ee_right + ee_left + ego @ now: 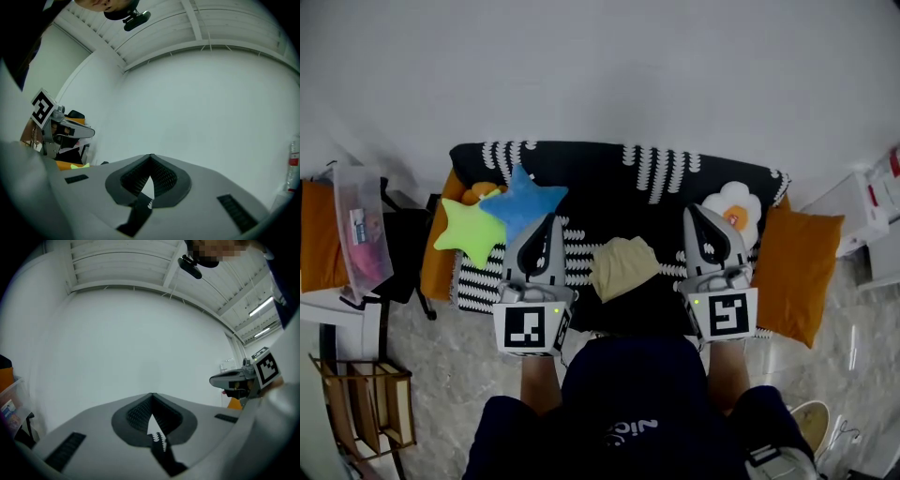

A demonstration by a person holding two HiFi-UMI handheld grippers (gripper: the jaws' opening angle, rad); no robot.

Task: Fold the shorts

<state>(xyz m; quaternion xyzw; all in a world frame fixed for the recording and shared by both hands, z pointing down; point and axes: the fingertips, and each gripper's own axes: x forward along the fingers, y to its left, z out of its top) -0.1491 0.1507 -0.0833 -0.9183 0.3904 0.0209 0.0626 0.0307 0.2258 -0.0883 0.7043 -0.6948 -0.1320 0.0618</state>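
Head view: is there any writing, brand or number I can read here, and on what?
Dark shirt: white lettering, upside down and partly hidden, not legible.
Clear plastic box: label too small to read.
Marker cubes on left gripper and right gripper: black-and-white square patterns, no words.

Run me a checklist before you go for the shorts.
1. Left gripper empty: ok, jaws together on nothing.
2. Right gripper empty: ok, jaws together on nothing.
3. Jaws open for a grasp: not ok, both shut.
4. Shorts in sight: ok, on the patterned cover, between the grippers in the head view.
5. Shorts spread flat: not ok, they look bunched.
6. Grippers aimed at the shorts: not ok, both gripper views face the wall.
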